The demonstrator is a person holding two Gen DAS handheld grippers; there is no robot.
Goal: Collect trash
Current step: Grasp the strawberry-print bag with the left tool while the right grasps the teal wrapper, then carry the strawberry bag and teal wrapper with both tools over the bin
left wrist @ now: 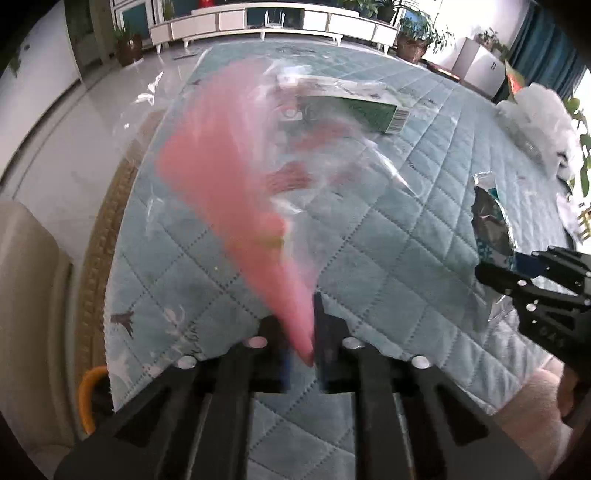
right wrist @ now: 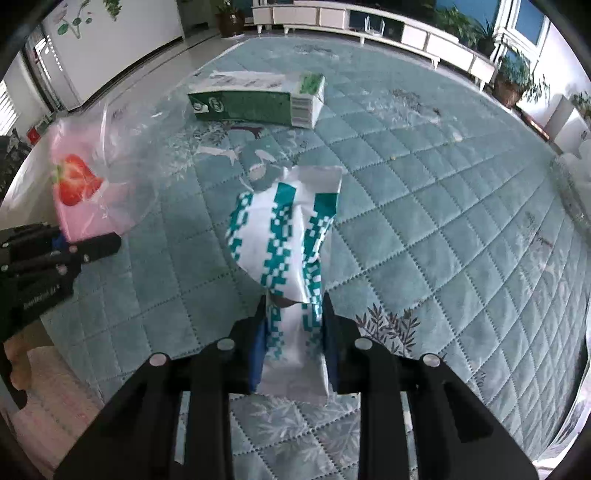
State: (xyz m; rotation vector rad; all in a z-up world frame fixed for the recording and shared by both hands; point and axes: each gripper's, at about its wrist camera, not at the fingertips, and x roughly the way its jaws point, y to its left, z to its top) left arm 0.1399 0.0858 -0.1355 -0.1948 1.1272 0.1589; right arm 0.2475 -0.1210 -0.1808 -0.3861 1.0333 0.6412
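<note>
My left gripper [left wrist: 299,332] is shut on a pink wrapper [left wrist: 221,177] with a strawberry print, held above the quilted teal tablecloth [left wrist: 369,229]; it shows at the left of the right wrist view [right wrist: 81,192], wrapped in clear plastic film [right wrist: 122,147]. My right gripper [right wrist: 295,306] is shut on a white and teal patterned wrapper [right wrist: 284,229], held above the cloth; it shows at the right edge of the left wrist view [left wrist: 491,225]. A green and white carton [right wrist: 258,99] lies on its side farther back on the cloth, also in the left wrist view [left wrist: 362,107].
A crumpled white plastic bag [left wrist: 539,122] lies at the table's far right. A beige chair [left wrist: 29,295] stands at the left. A white TV cabinet [left wrist: 280,22] and potted plants [left wrist: 417,40] stand across the tiled floor.
</note>
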